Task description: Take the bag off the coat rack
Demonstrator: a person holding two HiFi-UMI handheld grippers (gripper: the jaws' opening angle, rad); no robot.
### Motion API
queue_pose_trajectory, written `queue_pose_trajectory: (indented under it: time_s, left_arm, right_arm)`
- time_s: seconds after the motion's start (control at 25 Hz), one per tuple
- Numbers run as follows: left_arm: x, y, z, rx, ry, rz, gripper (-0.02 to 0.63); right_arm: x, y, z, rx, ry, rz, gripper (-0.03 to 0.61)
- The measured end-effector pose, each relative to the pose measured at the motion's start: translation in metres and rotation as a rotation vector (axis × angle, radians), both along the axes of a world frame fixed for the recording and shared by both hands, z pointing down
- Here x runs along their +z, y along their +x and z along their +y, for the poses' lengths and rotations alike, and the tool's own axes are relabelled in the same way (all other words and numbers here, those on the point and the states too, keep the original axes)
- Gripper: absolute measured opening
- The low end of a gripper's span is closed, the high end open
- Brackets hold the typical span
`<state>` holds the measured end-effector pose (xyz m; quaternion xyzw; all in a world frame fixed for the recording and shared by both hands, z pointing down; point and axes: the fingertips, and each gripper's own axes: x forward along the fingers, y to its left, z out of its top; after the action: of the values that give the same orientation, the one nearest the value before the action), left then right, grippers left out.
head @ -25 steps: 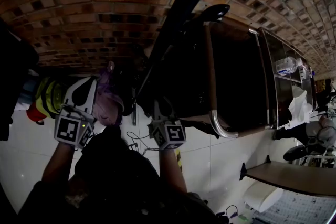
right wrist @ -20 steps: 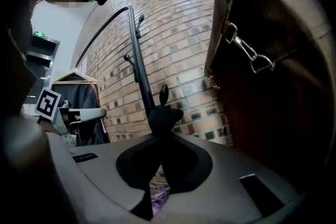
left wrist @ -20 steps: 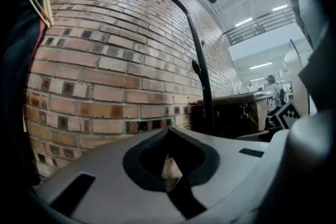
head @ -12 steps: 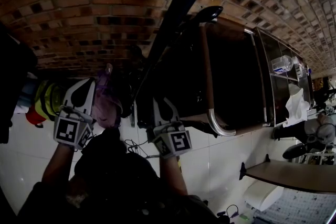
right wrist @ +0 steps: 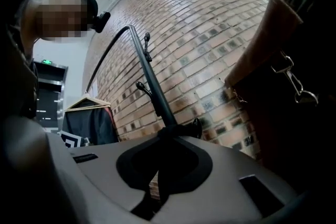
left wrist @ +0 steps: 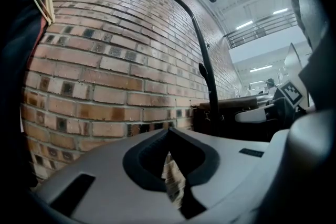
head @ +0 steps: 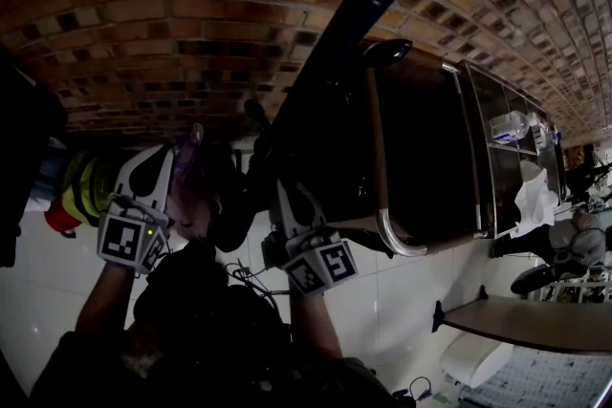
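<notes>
2 grippers (head: 153, 169) (head: 295, 204), 1 coat rack (head: 363, 5), 1 bag (head: 421, 148), perhaps 1 hanger (right wrist: 86, 101)

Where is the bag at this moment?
In the head view, the bag hangs right of centre, beside the rack pole and before the brick wall, just up and right of the right hand-held gripper.

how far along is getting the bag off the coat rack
Done: the right gripper is up by a hook of the coat rack, shut on what looks like the bag's dark strap. In hand: only that grip; the left gripper is shut and empty. Left: the bag hangs on the rack, so the strap must be lifted off and the bag brought away.
</notes>
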<state>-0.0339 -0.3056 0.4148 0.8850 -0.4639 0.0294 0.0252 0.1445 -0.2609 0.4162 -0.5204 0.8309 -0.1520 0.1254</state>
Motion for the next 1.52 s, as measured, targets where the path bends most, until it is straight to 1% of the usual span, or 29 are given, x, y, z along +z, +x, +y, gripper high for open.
queue_pose_trajectory:
  time_s: [0.08, 0.24, 0.56, 0.68, 0.96, 1.16, 1.32, 1.52]
  left_arm:
    - [0.000, 0.000, -0.003, 0.001, -0.001, -0.002, 0.037]
    - [0.000, -0.004, -0.012, -0.003, -0.002, -0.001, 0.037]
    - [0.004, -0.007, -0.032, -0.008, -0.014, -0.006, 0.037]
    - [0.005, -0.008, -0.038, -0.009, -0.015, -0.005, 0.037]
    - [0.004, -0.002, -0.043, 0.000, -0.011, 0.007, 0.037]
    - [-0.005, 0.003, -0.036, 0.005, 0.008, 0.019, 0.037]
    - [-0.010, 0.006, -0.027, 0.008, 0.015, 0.016, 0.037]
    - [-0.027, 0.001, -0.015, -0.005, 0.049, 0.028, 0.037]
  right_arm:
    - [-0.009, -0.005, -0.003, -0.008, -0.002, -0.026, 0.014]
    - [-0.016, -0.010, -0.013, -0.021, -0.002, -0.032, 0.014]
    - [-0.023, -0.007, -0.029, -0.022, -0.014, -0.069, 0.014]
    - [-0.036, -0.009, -0.028, -0.043, 0.021, -0.065, 0.014]
    - [-0.089, -0.004, -0.020, -0.040, 0.127, -0.055, 0.015]
    - [-0.119, 0.019, -0.013, 0.003, 0.185, -0.127, 0.015]
    - [-0.137, 0.035, -0.010, 0.041, 0.224, -0.085, 0.015]
    - [-0.155, 0.044, 0.013, 0.060, 0.262, -0.072, 0.015]
